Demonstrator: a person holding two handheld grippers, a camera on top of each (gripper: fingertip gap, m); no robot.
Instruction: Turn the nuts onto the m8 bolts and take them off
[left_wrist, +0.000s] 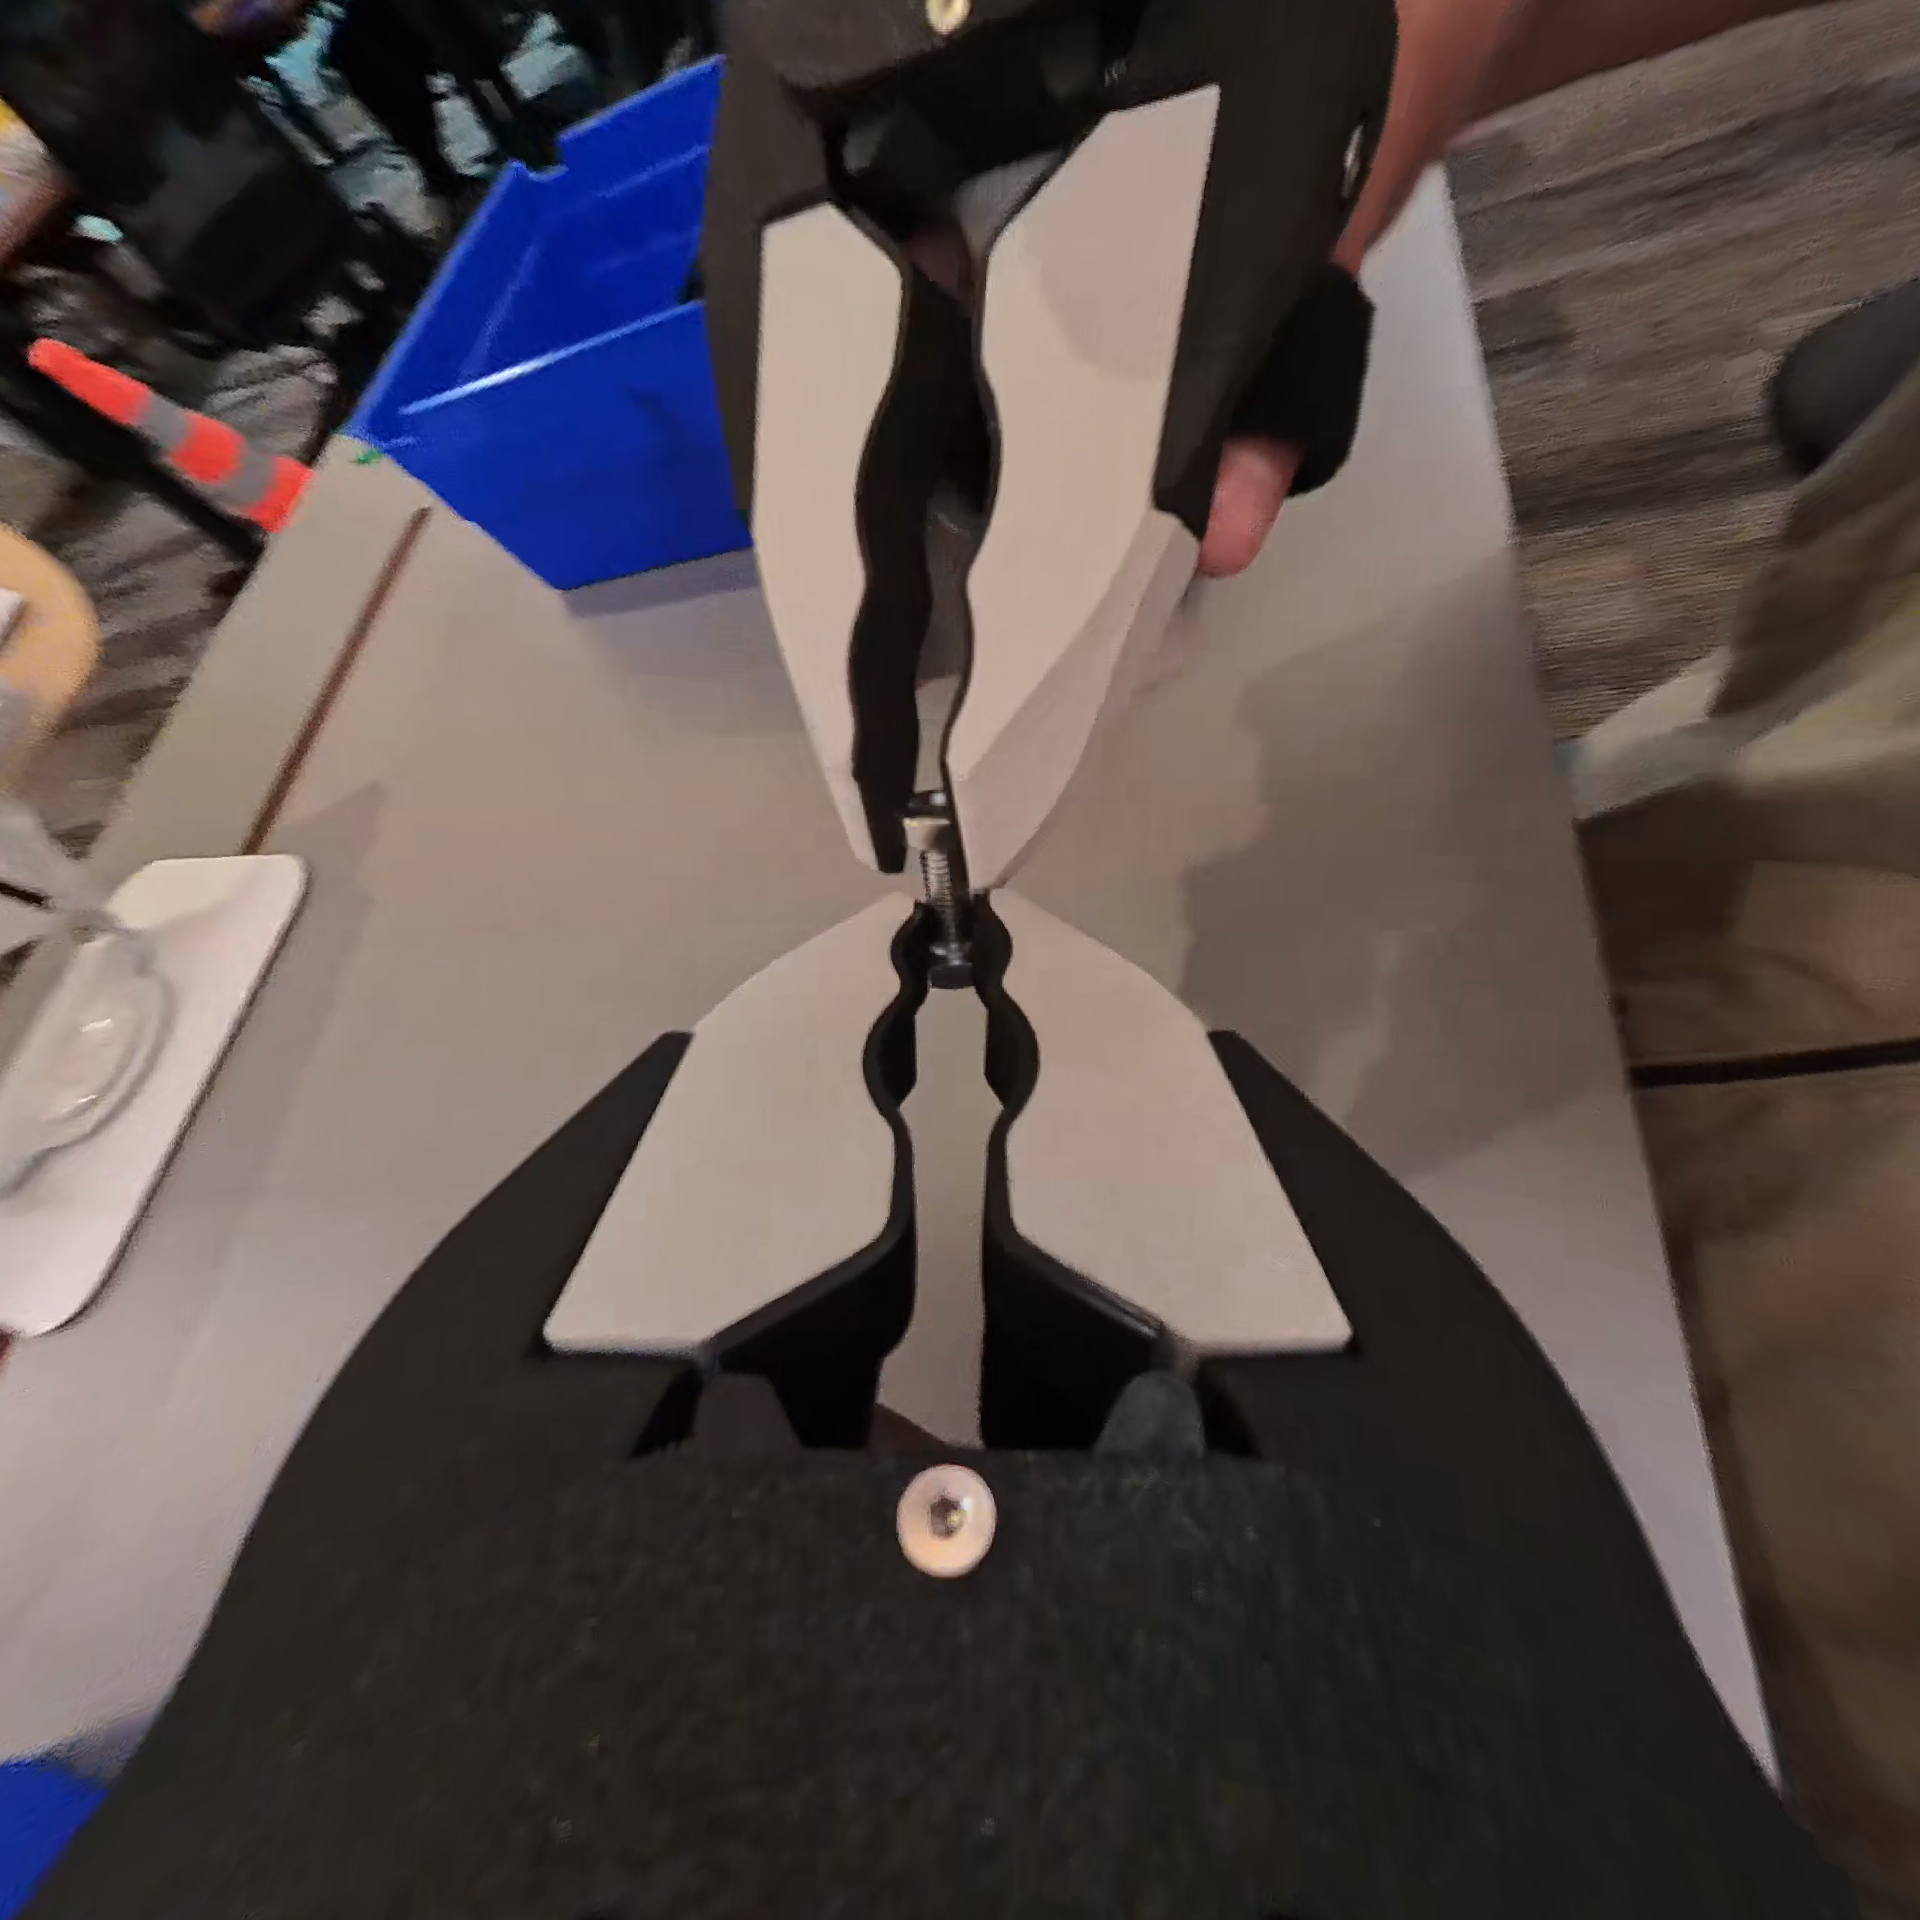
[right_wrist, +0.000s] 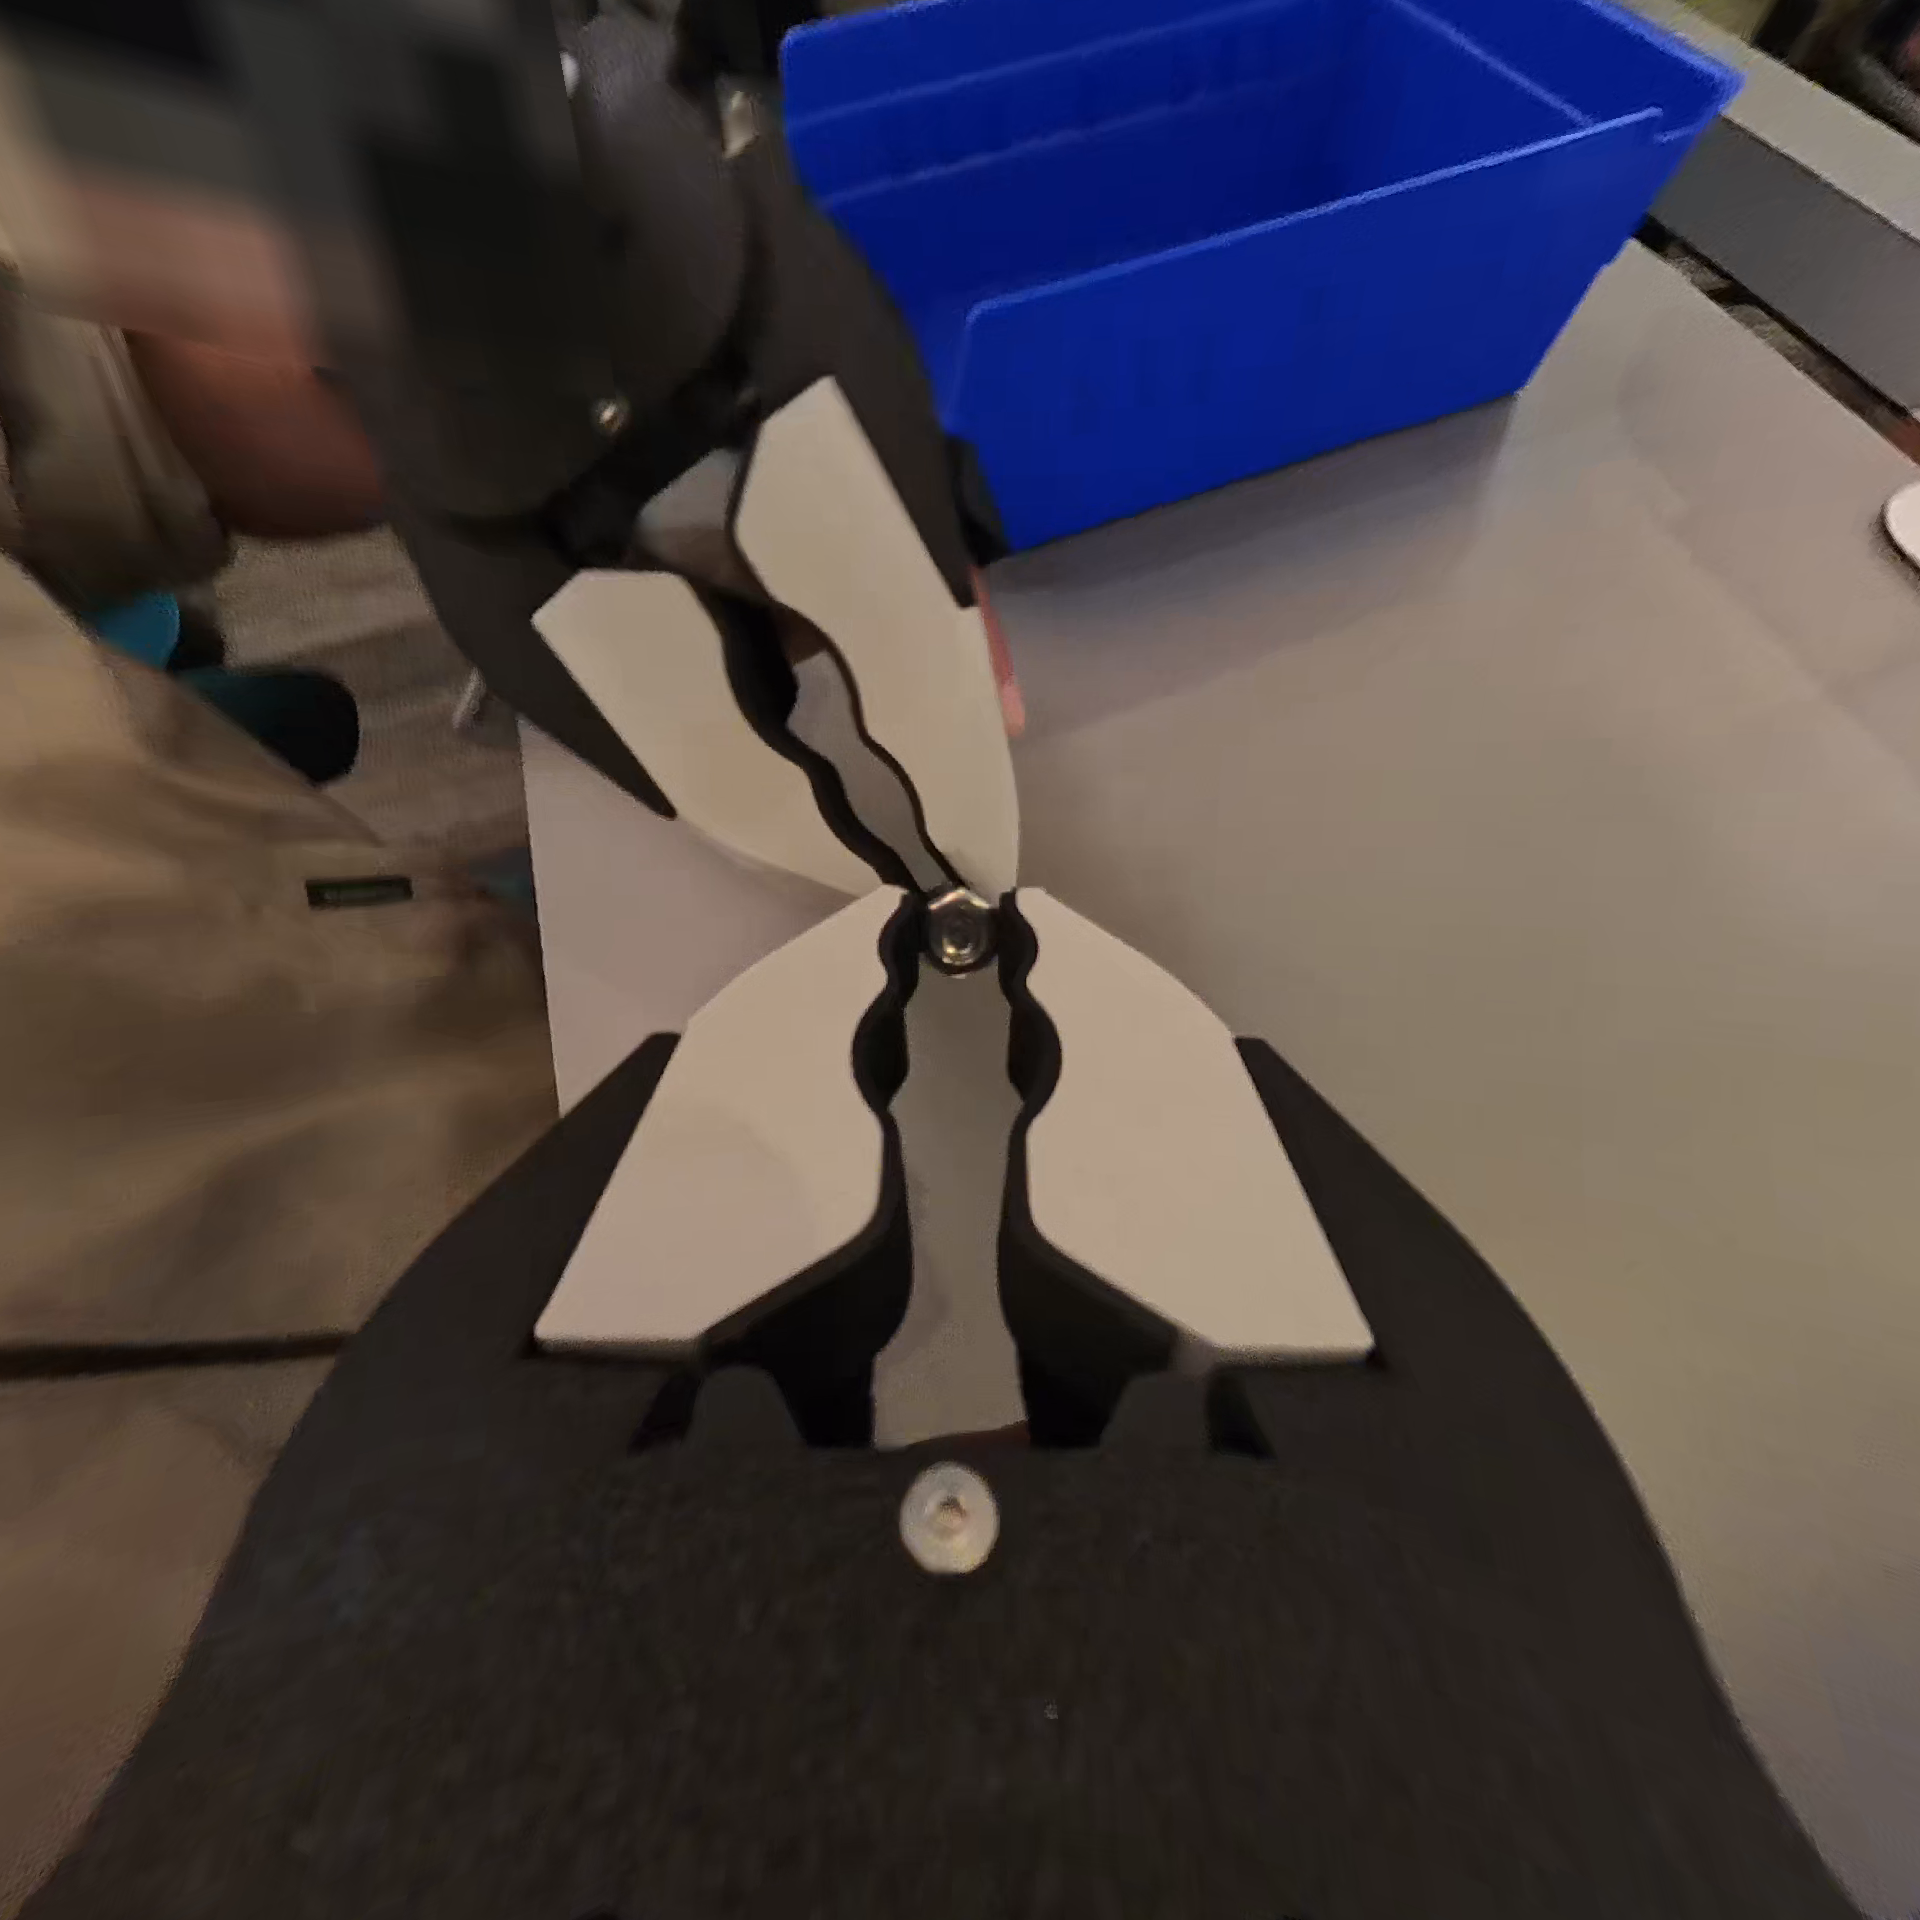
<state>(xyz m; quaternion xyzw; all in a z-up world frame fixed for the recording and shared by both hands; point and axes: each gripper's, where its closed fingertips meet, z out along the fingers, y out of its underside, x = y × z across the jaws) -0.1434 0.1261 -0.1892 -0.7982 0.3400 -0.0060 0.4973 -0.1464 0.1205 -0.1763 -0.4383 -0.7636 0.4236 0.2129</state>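
Above a grey counter (left_wrist: 520, 790) we see our left gripper (left_wrist: 948, 940) closed on the hex head of a bolt (left_wrist: 945, 904), tip to tip with our right gripper (right_wrist: 958, 932), which is closed on the nut (right_wrist: 957, 935) at the bolt's far end, both held off the surface. A blue bin (right_wrist: 1247, 291) stands at the counter's far edge.

Soft, dim light. Faint shadows lie on the table (left_wrist: 623, 727). Edges beyond the table look blurry and bent.
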